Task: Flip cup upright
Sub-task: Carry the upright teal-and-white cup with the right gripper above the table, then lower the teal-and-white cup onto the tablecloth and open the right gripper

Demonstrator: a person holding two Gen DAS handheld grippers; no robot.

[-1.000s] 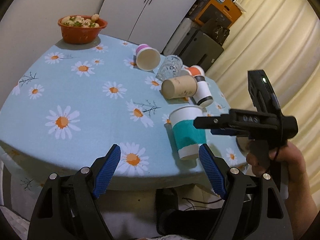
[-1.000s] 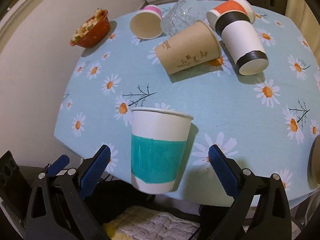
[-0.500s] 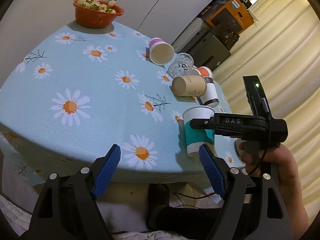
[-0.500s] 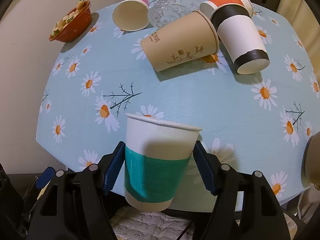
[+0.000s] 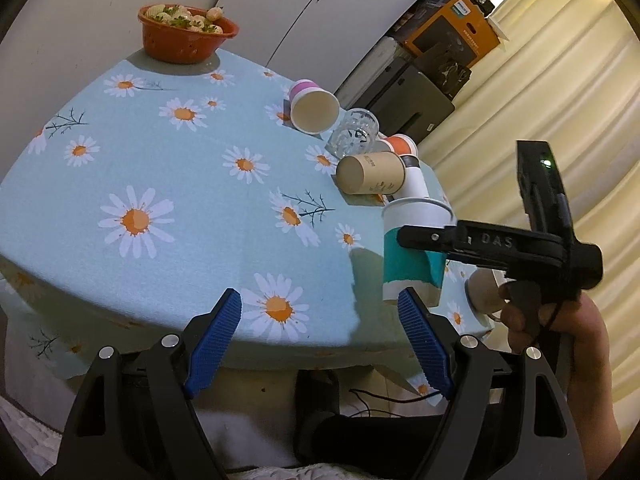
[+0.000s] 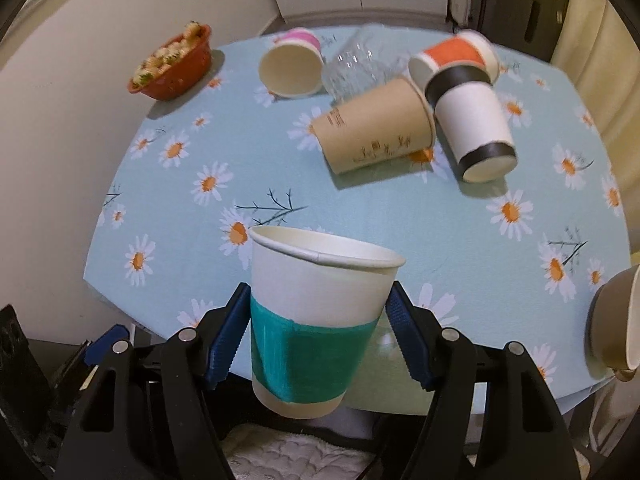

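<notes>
- Our right gripper (image 6: pixel 316 334) has its blue pads (image 6: pixel 406 340) pressed on both sides of the teal-banded cup (image 6: pixel 310 332), so it's clamped on it.
- That cup is upright, mouth up, over the near edge of the table (image 6: pixel 400 216). From the left wrist view it looks lifted a bit, with its shadow on the cloth beside it, but we can't tell for sure whether the base touches.
- Our left gripper (image 5: pixel 320 338) is spread wide with nothing between the pads, hanging off the table's near edge, just left of the cup.
- Further back, the rest lie on their sides in a bunch: a brown cup (image 6: pixel 374 130), a white cup with black bands (image 6: pixel 470 124), an orange-banded cup (image 6: pixel 454 54), a clear glass (image 6: pixel 352 66) and a pink-banded cup (image 6: pixel 290 64).
- An orange bowl (image 6: pixel 172 66) of food sits at the far left edge.
- At the right edge there's a tan cup (image 6: pixel 614 320), partly out of frame.
</notes>
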